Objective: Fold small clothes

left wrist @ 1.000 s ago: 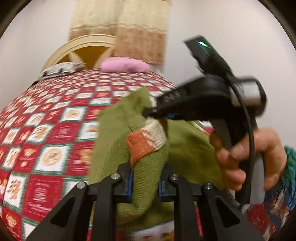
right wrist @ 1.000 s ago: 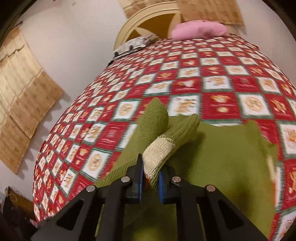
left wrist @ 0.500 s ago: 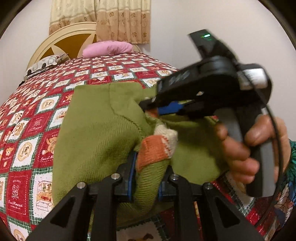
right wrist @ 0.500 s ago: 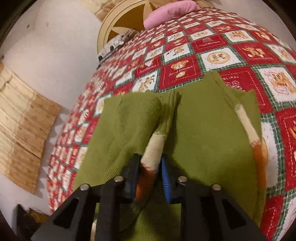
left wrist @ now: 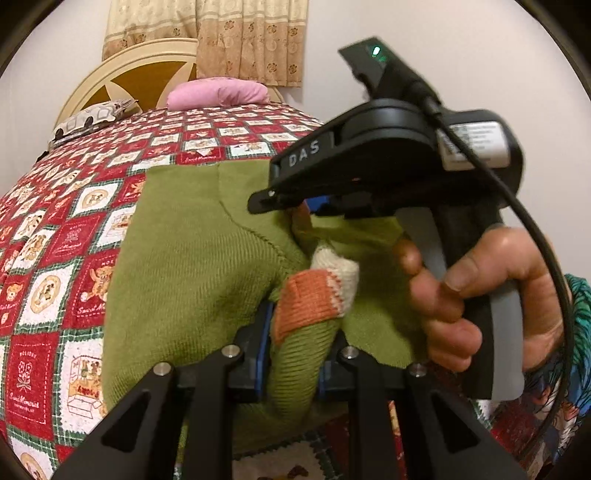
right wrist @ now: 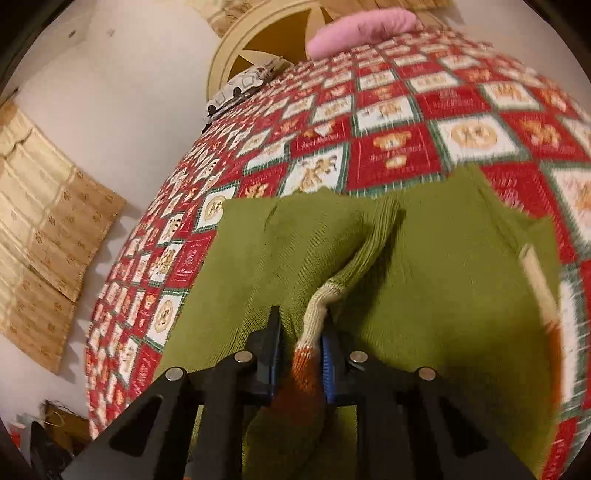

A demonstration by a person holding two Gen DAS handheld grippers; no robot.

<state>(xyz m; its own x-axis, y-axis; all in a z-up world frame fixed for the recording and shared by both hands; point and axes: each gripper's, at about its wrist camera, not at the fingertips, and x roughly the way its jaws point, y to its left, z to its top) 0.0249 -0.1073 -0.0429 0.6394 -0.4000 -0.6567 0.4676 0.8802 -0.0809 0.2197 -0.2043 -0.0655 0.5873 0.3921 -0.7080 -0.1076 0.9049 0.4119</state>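
Note:
A small green knit sweater (left wrist: 192, 266) with orange and cream cuffs lies spread on a red patchwork bedspread (left wrist: 48, 258). My left gripper (left wrist: 291, 347) is shut on one sleeve near its orange cuff (left wrist: 306, 302). My right gripper (right wrist: 301, 350) is shut on the other sleeve's cream and orange cuff (right wrist: 314, 325), held over the sweater body (right wrist: 443, 295). The right gripper's body (left wrist: 388, 155) and the hand holding it fill the right of the left wrist view, just above the sweater.
A pink pillow (left wrist: 218, 92) and a patterned cushion (left wrist: 92, 118) lie at the headboard (left wrist: 140, 62). Beige curtains (left wrist: 229, 33) hang behind. The bedspread's left edge drops beside a wall (right wrist: 110, 110).
Both grippers have lowered their sleeves toward the bed and the sweater body now lies flatter and more spread out. The grips have not changed.

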